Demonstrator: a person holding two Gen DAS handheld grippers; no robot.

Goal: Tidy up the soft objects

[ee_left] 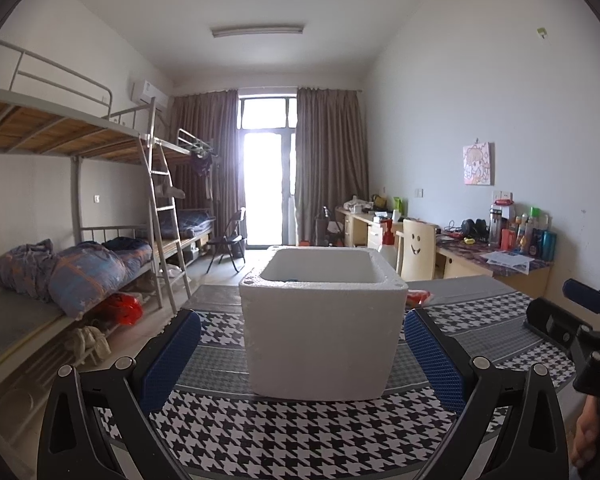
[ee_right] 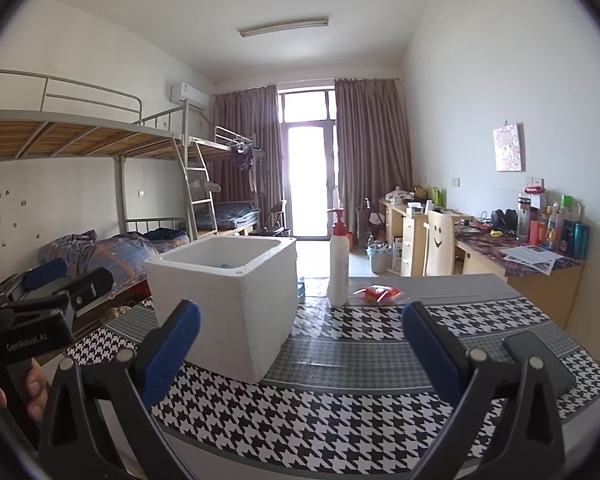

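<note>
A white foam box (ee_left: 324, 332) stands open-topped on the houndstooth tablecloth (ee_left: 300, 436), with a small blue thing (ee_left: 293, 280) just showing inside it. My left gripper (ee_left: 302, 356) is open right in front of the box, its blue pads (ee_left: 172, 356) to either side, holding nothing. The right gripper (ee_right: 300, 352) is also open and empty, with the box (ee_right: 228, 308) ahead on its left. A red packet (ee_right: 378, 294) lies on the table behind, next to a white pump bottle (ee_right: 339, 264). Each gripper shows in the other's view, the right gripper (ee_left: 556, 304) and the left gripper (ee_right: 88, 272).
A black phone (ee_right: 540, 360) lies on the table's right side near the edge. Bunk beds (ee_left: 80, 264) with bedding line the left wall. A desk (ee_right: 520, 256) crowded with bottles and a smiley-face chair (ee_right: 438, 240) stand along the right wall. A hand (ee_right: 32, 384) grips the left handle.
</note>
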